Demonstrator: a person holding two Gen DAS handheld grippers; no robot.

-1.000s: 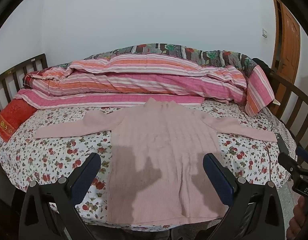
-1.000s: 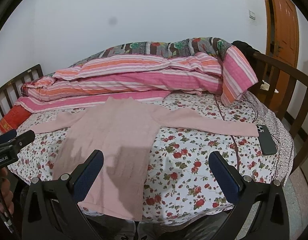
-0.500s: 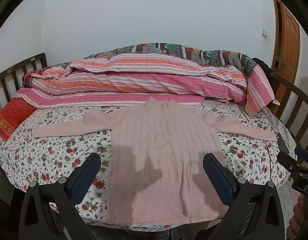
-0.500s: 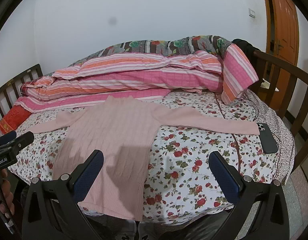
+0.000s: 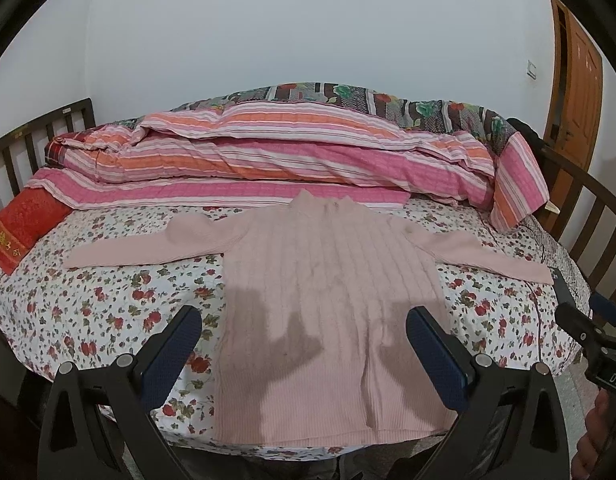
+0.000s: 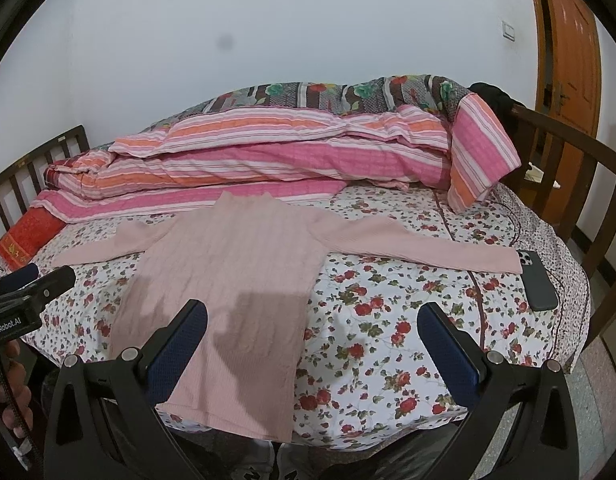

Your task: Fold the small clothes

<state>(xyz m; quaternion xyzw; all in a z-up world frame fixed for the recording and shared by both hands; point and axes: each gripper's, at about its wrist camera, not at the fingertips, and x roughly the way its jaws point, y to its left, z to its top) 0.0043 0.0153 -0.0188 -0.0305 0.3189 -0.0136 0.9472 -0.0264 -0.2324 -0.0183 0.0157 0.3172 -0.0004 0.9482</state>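
Observation:
A pale pink ribbed sweater (image 5: 327, 280) lies flat on the flowered bed sheet (image 5: 108, 304), collar toward the quilt, both sleeves spread out sideways, hem at the near bed edge. It also shows in the right wrist view (image 6: 228, 276). My left gripper (image 5: 304, 336) is open and empty, held above the sweater's lower half. My right gripper (image 6: 313, 336) is open and empty, held above the sweater's right hem side and the bare sheet (image 6: 387, 320). Neither touches the cloth.
A striped pink and orange quilt (image 5: 268, 160) is piled along the back of the bed. A red cushion (image 5: 20, 224) lies at the left. A dark phone (image 6: 537, 280) lies by the right sleeve end. Wooden rails (image 6: 567, 184) bound both sides; a door (image 6: 567, 40) stands at the right.
Both grippers have drifted slightly relative to the bed; the sweater has not moved. Both stay open.

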